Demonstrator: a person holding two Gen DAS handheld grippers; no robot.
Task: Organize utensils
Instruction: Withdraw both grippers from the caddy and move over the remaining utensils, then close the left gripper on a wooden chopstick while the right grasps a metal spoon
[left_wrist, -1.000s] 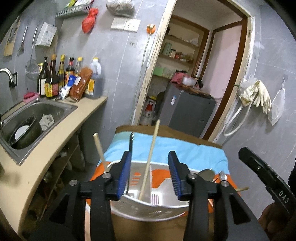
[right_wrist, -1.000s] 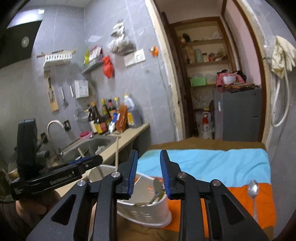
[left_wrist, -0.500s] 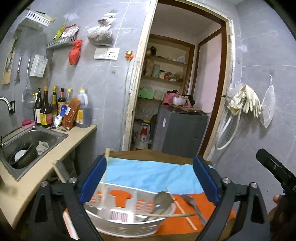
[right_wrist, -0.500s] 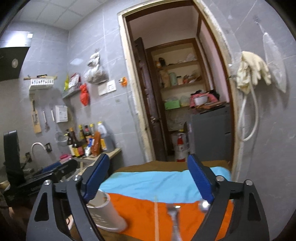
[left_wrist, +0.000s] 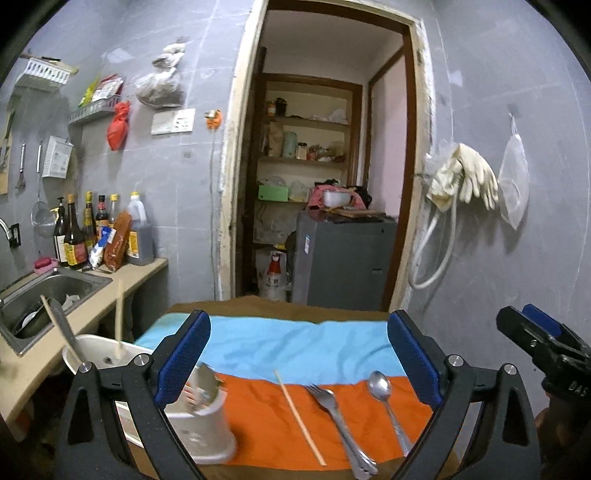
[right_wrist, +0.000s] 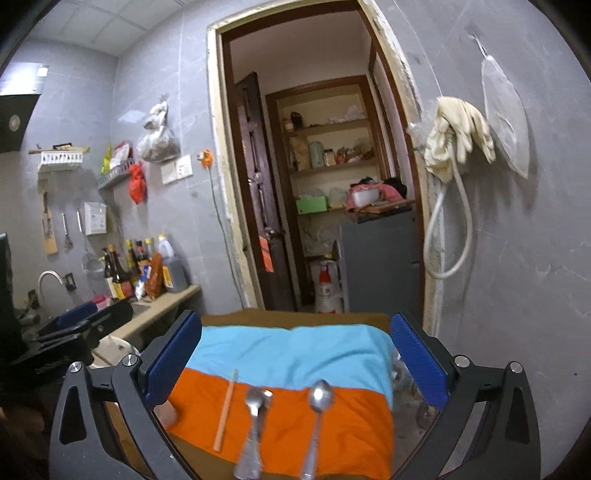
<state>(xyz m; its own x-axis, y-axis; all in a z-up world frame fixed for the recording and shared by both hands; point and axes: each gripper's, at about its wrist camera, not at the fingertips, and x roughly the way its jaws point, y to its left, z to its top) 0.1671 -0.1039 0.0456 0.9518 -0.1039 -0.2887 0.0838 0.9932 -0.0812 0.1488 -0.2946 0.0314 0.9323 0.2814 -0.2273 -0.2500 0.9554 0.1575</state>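
The jaws of the left gripper (left_wrist: 299, 354) are spread wide and released, with nothing pressed by either blue pad. The jaws of the right gripper (right_wrist: 295, 354) are opening, and nothing is held between them.

Framed between both pairs of jaws, three utensils are seen lying apart from one another on the orange half of a two-coloured cloth (left_wrist: 266, 410) spread over the surface. A single chopstick (left_wrist: 300, 417) is laid with its long axis running away from the cameras, its far tip leaning a little to the left in the left wrist view. Just beside it a fork (left_wrist: 341, 428) is set with tines pointing away and handle towards the viewer. A spoon (left_wrist: 388, 402) lies further right, bowl at the far end, handle near.

In the left wrist view alone, a white utensil holder (left_wrist: 195, 424) is shown at the cloth's left edge, partly behind the left pad (a chopstick and other handles stand upright in its rear part). In the right wrist view only a sliver of it is seen, and the fork there is blurred. A sink (left_wrist: 44, 295) and bottles (left_wrist: 74, 236) are seen on the counter to the left.
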